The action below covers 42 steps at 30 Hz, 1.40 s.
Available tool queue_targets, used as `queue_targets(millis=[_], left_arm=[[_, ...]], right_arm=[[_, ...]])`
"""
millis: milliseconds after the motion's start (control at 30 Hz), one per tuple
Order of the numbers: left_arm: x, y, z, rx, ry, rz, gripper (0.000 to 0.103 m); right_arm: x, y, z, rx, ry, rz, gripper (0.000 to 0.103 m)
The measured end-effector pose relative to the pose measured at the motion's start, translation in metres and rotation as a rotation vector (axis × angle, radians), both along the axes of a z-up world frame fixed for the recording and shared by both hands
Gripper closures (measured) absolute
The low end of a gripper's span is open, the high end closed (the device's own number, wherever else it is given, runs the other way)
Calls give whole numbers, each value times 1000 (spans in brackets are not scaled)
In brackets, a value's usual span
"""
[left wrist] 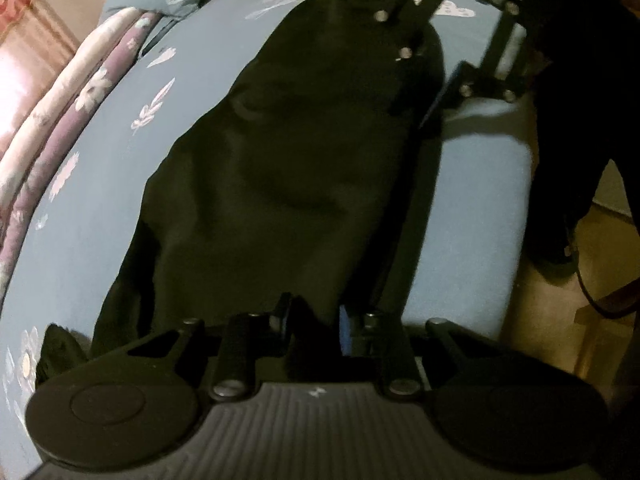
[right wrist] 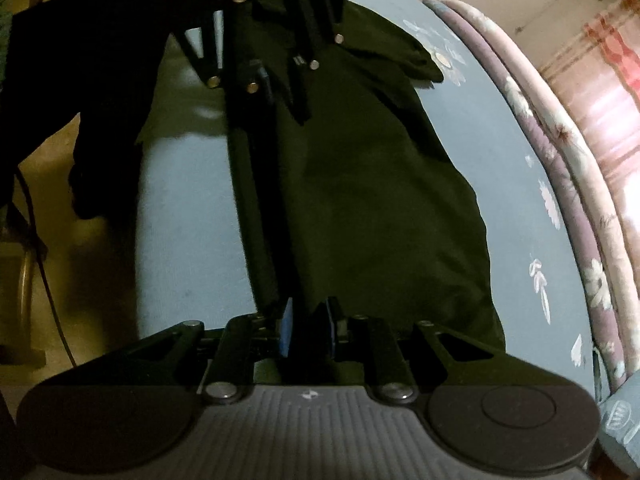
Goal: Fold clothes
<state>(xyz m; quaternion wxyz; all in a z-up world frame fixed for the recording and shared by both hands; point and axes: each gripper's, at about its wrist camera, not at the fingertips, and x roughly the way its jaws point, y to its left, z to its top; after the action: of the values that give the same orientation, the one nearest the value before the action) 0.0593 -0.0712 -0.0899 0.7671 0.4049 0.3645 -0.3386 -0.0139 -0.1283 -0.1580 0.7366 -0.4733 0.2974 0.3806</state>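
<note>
The garment (left wrist: 288, 168), a dark, long piece of cloth, lies stretched along the bed (left wrist: 480, 208) on the blue flowered sheet, nearer the bed's open edge than the rolled quilt (left wrist: 60, 120) at its far side. Each gripper is at one end of the garment. The left gripper (left wrist: 314, 320) has its fingers drawn close with dark cloth bunched between the blue pads; they seem to be pinching that end, though the blur leaves contact unsure. The right gripper (right wrist: 308, 326) has its fingers nearly together on a ridge of cloth rising between its pads, so it looks to be gripping its end. I judge this to be the grasping step before a fold. The next move calls for both ends to be lifted evenly and carried over the garment without letting the cloth slip or twist. What kind of garment it is stays unclear: it is near black in dim light, and seams, legs or sleeves cannot be made out. The person shows only as a dark shape beside the bed, cut off by the picture's edge.
</note>
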Motion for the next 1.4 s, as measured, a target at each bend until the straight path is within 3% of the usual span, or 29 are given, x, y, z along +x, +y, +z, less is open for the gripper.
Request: queue_targets(millis=[233,300,333,367,500,667,767,833,900,1000,1067,1200,1333,1400], left_arm=[[-15,3,-6,72,-54,-45,79],[-16,3,-5,76,-56,-46,86],[-16,3,-4,72,-48,-44,97],[-16,4,-3,67,-36,-41,98],[-18,9,5,39,8,-53,97],[-17,10,-2,55,37,-51,95],[-14,16,7,6,64,-7,84],[-12,24,18,-45,84,17,64],[-10,33,31,-107,99,25,58],[2,45,42,-181,86,90,55],[16,51,38,-183,62,175,55],[39,65,9,-93,86,312,55],[46,86,1,-122,123,417,30],[52,95,1,-112,152,470,28]], right_arm=[[3,-2,0,-12,-24,-56,91],[6,-4,6,9,-13,-65,93],[7,-5,9,21,-6,-70,93],[8,-7,13,32,0,-73,93],[6,-14,24,67,32,-71,92],[11,-12,4,36,94,-89,89],[8,-16,12,70,88,-104,75],[6,-28,29,146,101,-131,70],[11,-47,44,229,99,-203,61],[25,-75,56,302,76,-355,61],[42,-89,50,287,71,-487,61],[58,-107,19,196,153,-634,61],[48,-117,8,226,182,-675,61],[49,-121,11,251,193,-694,61]])
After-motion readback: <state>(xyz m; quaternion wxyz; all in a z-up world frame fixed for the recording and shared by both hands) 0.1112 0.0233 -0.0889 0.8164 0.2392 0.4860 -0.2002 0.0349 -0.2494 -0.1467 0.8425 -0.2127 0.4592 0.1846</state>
